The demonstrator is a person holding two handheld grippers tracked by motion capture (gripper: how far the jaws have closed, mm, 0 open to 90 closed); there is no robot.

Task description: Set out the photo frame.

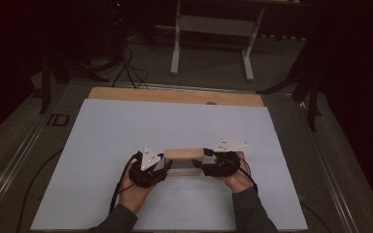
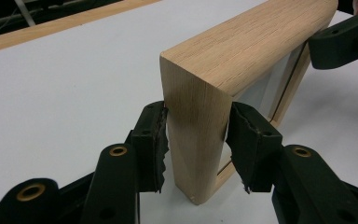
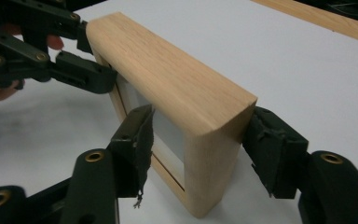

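A light wooden picture frame (image 1: 182, 155) stands on edge on the white table sheet (image 1: 175, 121), close to the person. My left gripper (image 1: 167, 167) is at its left end. In the left gripper view the wooden frame (image 2: 242, 51) has both pads (image 2: 154, 140) of my left gripper (image 2: 196, 116) pressed on its end. My right gripper (image 1: 204, 162) straddles the right end. There my right gripper (image 3: 200, 126) has one pad (image 3: 270, 149) against the back of the frame (image 3: 168, 79), while the other pad stands slightly off the glazed front.
The sheet lies on a wooden board whose far edge (image 1: 175, 95) shows behind it. Beyond the table are a white stand's legs (image 1: 211, 43), cables (image 1: 126, 68) on the floor and dark supports at both sides. A metal rail (image 1: 24, 141) runs along the table's left.
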